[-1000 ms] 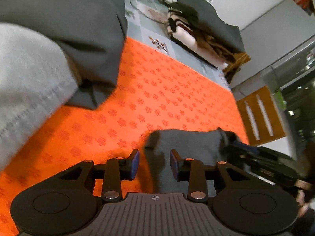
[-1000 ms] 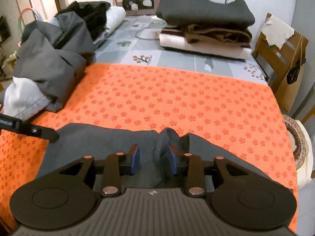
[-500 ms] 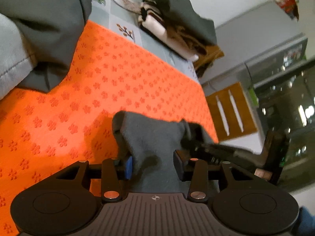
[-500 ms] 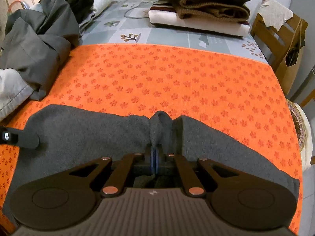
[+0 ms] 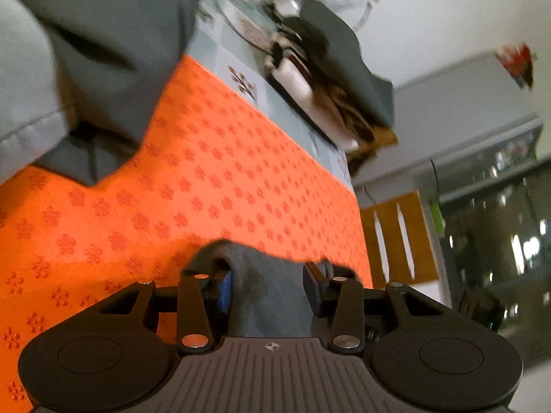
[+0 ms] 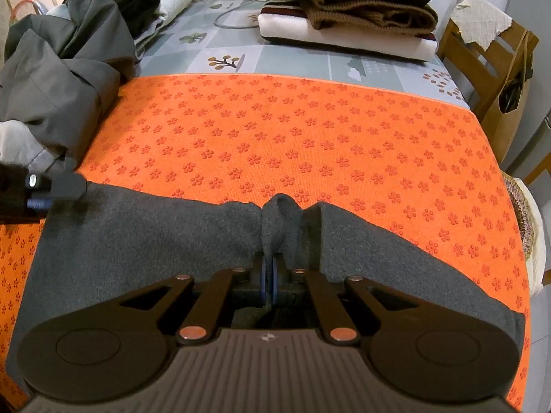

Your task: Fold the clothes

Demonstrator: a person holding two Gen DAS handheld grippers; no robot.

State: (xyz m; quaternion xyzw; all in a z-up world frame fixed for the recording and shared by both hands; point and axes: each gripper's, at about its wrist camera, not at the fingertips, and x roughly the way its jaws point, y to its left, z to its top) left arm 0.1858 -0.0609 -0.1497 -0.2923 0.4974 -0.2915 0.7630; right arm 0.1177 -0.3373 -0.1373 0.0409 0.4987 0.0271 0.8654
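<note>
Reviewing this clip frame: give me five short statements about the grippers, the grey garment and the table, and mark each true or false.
1. The right gripper is shut on a bunched fold of the grey garment. True.
2. The left gripper is shut tight on the garment. False: its jaws stand apart, with grey cloth lying between them.
3. The grey garment lies on the orange mat. True.
4. The folded stack at the far end of the table has a white item on top. False: a dark grey one is on top, the white one lower down.
5. The crumpled clothes pile sits at the mat's right edge. False: it sits at the left.
</note>
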